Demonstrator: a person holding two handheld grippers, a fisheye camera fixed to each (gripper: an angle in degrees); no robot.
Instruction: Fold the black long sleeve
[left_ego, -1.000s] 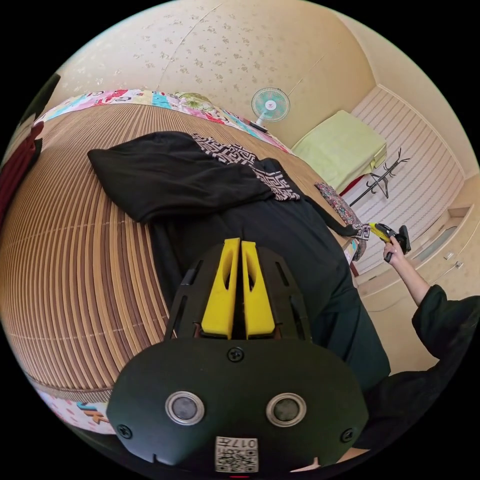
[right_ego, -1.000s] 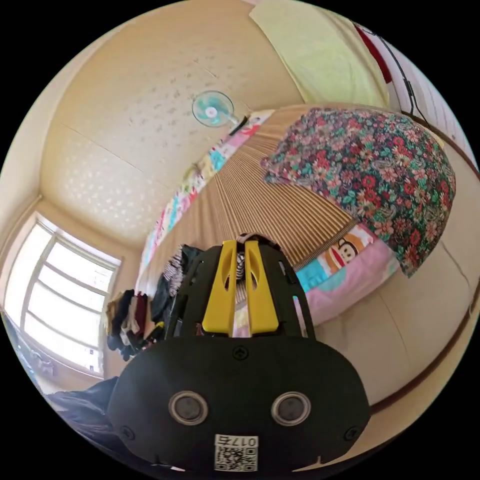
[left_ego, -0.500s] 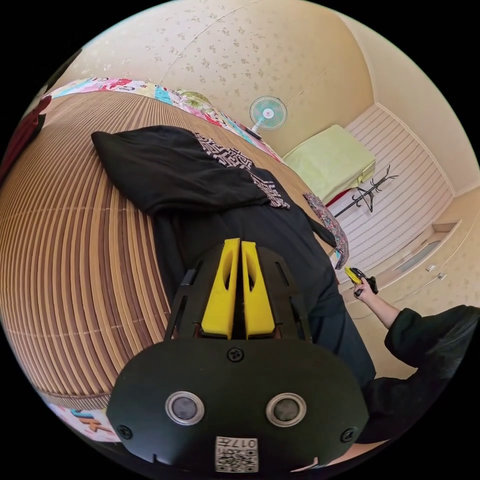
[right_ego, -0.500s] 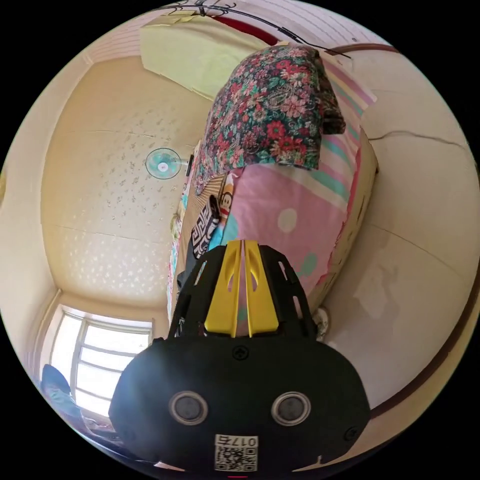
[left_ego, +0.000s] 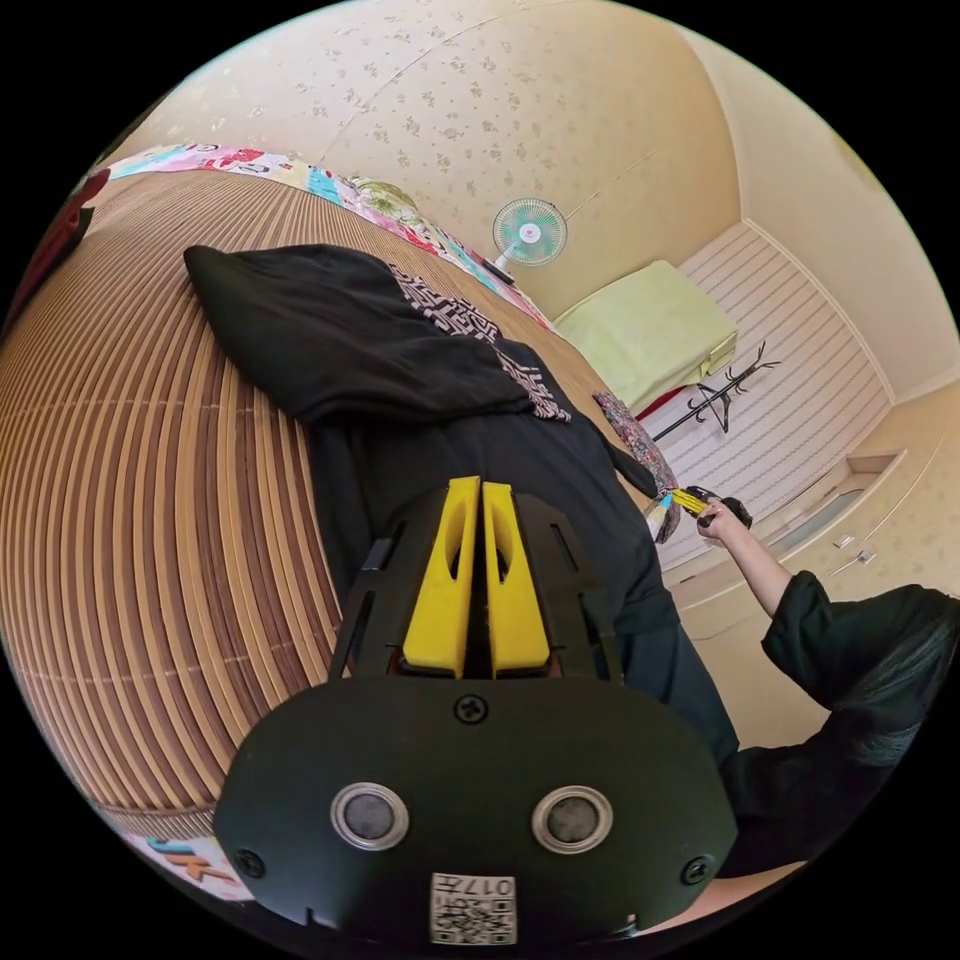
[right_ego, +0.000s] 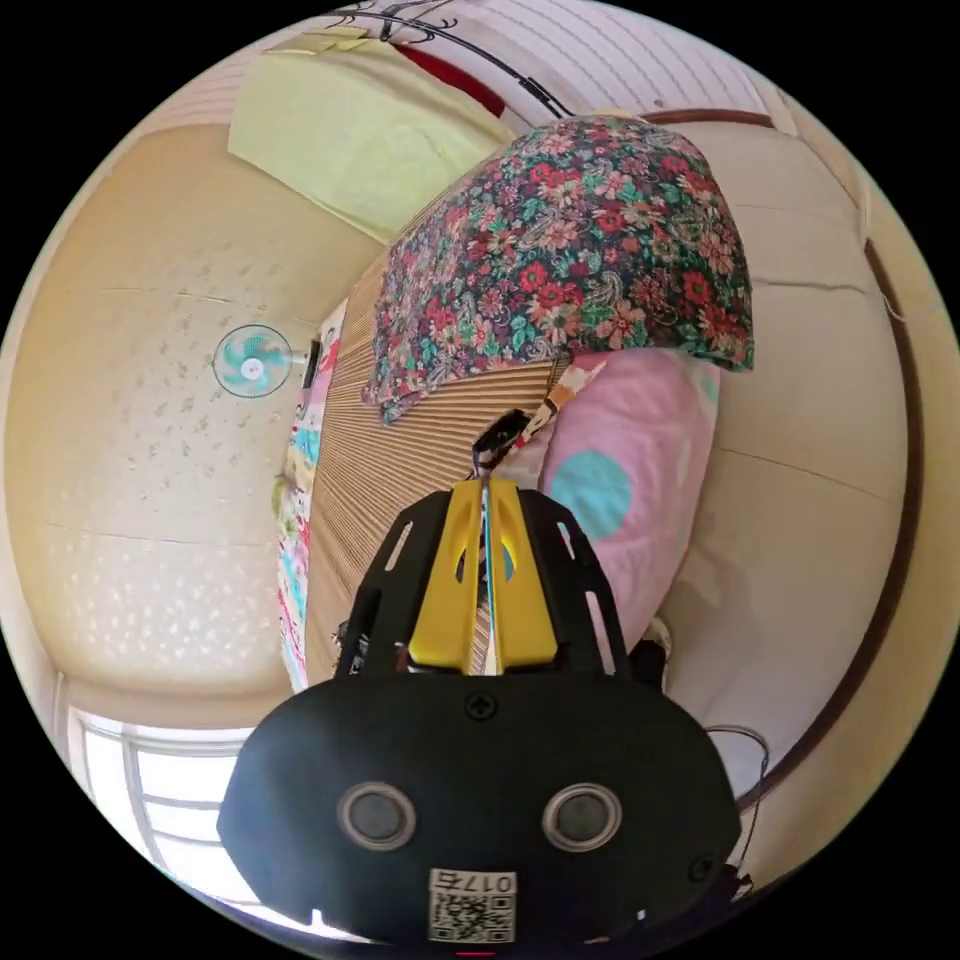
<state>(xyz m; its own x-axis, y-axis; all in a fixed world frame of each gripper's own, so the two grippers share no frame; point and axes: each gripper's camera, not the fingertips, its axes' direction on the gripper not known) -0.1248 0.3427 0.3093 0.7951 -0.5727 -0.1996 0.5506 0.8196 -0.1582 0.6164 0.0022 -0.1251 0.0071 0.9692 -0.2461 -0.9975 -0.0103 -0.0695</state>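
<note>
**Black long sleeve spread on the bed mat, both tongs with jaws together**

In the left gripper view, the black long sleeve (left_ego: 450, 400) lies on the striped bamboo mat (left_ego: 150, 480) that covers the bed. One part of it is folded over the body, and a black-and-white patterned band (left_ego: 470, 330) shows along this fold. The lower part of the garment hangs over the bed edge, near the person's dark sleeve (left_ego: 840, 640).

The left tongs (left_ego: 477, 490) sit over the black cloth with the yellow jaws nearly touching; I cannot tell if they pinch any fabric.

Further away in the same view, the person's hand (left_ego: 722, 517) holds the right tongs (left_ego: 672, 497) at the bed edge, just beside the end of a thin black part of the garment and a floral cloth (left_ego: 632, 442).

In the right gripper view, the right tongs (right_ego: 485, 492) have their jaws together, with a thin edge of fabric between them; what fabric it is, I cannot say. Just beyond the tips there is a small dark piece of cloth (right_ego: 500, 437) on the mat edge. The floral cloth (right_ego: 580, 250) lies on the mat and hangs over the pink sheet (right_ego: 630, 480).

A fan (left_ego: 529, 232) is on the wall, and a coat rack (left_ego: 725, 385) stands further off.
</note>
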